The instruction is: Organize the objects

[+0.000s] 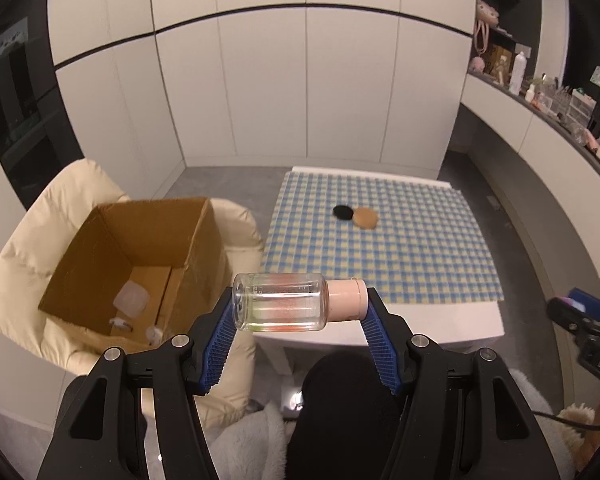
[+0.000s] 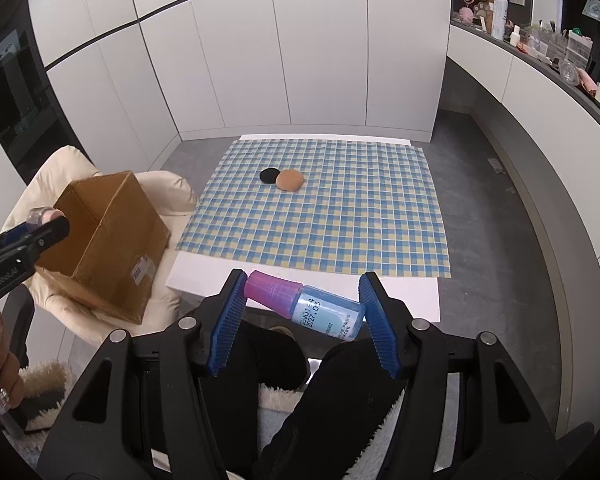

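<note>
A: Left wrist view?
B: The left gripper (image 1: 300, 304) has its jaws clenched on a clear bottle (image 1: 284, 302) lying sideways (pink cap toward 3 o'clock); the cardboard box (image 1: 140, 264) sits at 9 o'clock.
A: Right wrist view?
B: The right gripper (image 2: 302, 300) jaws grasp a blue bottle (image 2: 327, 315) above the worktop (image 2: 204, 276) edge; two pads (image 2: 283, 179) lie at 12 o'clock.

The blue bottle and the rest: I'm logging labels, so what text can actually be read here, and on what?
"2027.05": blue bottle held in the right gripper.
Line above it, and small print below: too blurred.
Sticker on the cardboard box: too small.
Clear bottle in the left gripper: faint marks, unreadable.
</note>
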